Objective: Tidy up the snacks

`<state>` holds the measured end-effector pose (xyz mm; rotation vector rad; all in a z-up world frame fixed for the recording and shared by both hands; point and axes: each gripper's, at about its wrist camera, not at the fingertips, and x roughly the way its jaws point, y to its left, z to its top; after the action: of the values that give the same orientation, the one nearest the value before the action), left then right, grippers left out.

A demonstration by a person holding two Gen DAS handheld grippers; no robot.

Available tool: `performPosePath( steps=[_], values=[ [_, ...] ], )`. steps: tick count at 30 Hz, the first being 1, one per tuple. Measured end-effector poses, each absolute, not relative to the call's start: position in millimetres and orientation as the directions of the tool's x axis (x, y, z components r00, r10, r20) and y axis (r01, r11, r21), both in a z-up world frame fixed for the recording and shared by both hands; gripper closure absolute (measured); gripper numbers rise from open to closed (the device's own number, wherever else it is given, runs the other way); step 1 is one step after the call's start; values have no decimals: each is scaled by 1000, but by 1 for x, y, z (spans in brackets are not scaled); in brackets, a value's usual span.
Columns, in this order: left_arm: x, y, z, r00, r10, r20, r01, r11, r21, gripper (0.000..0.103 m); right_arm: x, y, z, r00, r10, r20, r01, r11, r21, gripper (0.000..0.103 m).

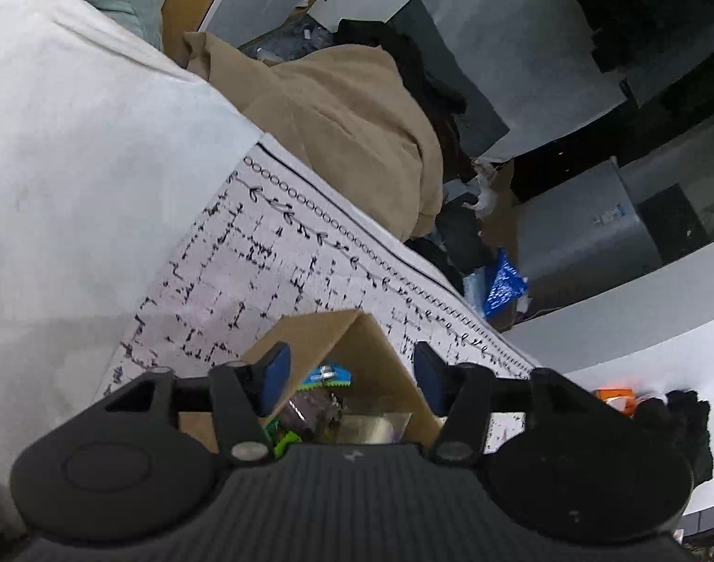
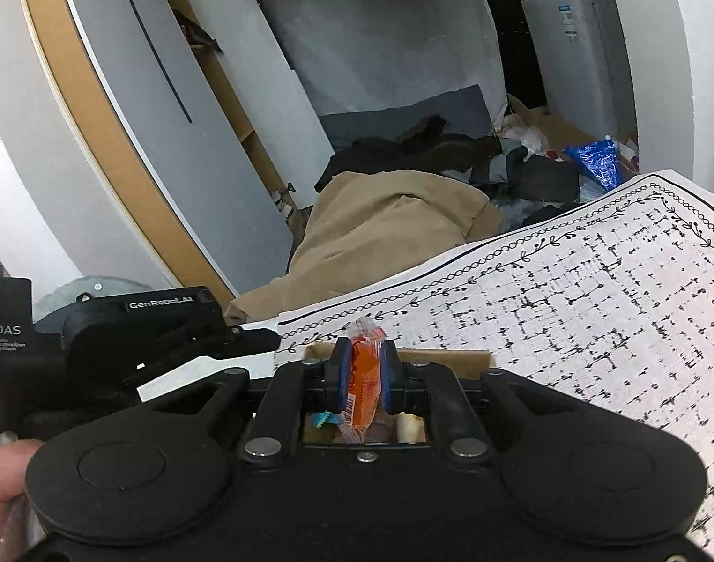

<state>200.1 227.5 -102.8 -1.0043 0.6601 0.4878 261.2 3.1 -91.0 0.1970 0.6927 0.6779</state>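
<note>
An orange snack packet [image 2: 364, 374] stands pinched in the right hand-held gripper [image 2: 362, 374] above an open cardboard box [image 1: 371, 351] of snacks on a patterned cloth [image 1: 282, 253]; the left hand-held gripper [image 1: 352, 370] hovers over the box, jaws wide and empty.

The right claw [image 2: 362, 377] hides most of the cardboard box [image 2: 443, 357] beneath it.

Orange snack packet [image 2: 362, 384] upright above open cardboard box [image 2: 469, 361] of snacks.

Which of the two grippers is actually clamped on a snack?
The right gripper: its pads pinch an orange snack packet above the cardboard box. The left gripper stands open, holding nothing.
</note>
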Motion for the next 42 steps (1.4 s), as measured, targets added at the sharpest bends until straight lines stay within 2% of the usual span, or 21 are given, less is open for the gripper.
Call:
performPosePath(
  steps=[5,7,15,19,20,21,23,26,30,38,42],
  values=[
    [196,236,-96,703,62,-708,-640,489,-593,37,248,18,-84,577,607,-547,-500,792,351,90],
    [194,237,-90,698,83,-711,-641,515,-570,27,242,21,-80,580,596,-555,-499,799,336,90],
    [183,247,-78,700,67,-711,-615,563,-553,16,214,27,-72,586,546,-599,-481,829,284,90],
    [181,248,-74,683,26,-730,-604,583,-544,16,205,27,-72,580,531,-618,-449,841,300,86],
    [180,247,-72,686,16,-727,-590,596,-544,16,203,26,-71,575,532,-621,-446,841,308,82],
    [178,244,-68,687,14,-726,-581,612,-537,15,201,25,-69,577,532,-619,-438,842,315,74],
    [172,238,-63,683,12,-730,-571,631,-524,12,197,20,-63,603,515,-609,-415,855,312,66],
    [165,229,-58,682,-18,-731,-553,641,-532,12,191,12,-53,620,503,-602,-405,863,303,66],
    [156,217,-51,673,-20,-740,-540,670,-510,11,179,1,-42,631,501,-592,-404,864,300,59],
    [131,204,-34,656,8,-754,-544,698,-466,10,166,-22,-35,621,516,-590,-383,856,346,58],
    [120,193,-24,654,6,-757,-524,725,-447,10,157,-35,-29,623,530,-575,-379,848,371,53]
  ],
)
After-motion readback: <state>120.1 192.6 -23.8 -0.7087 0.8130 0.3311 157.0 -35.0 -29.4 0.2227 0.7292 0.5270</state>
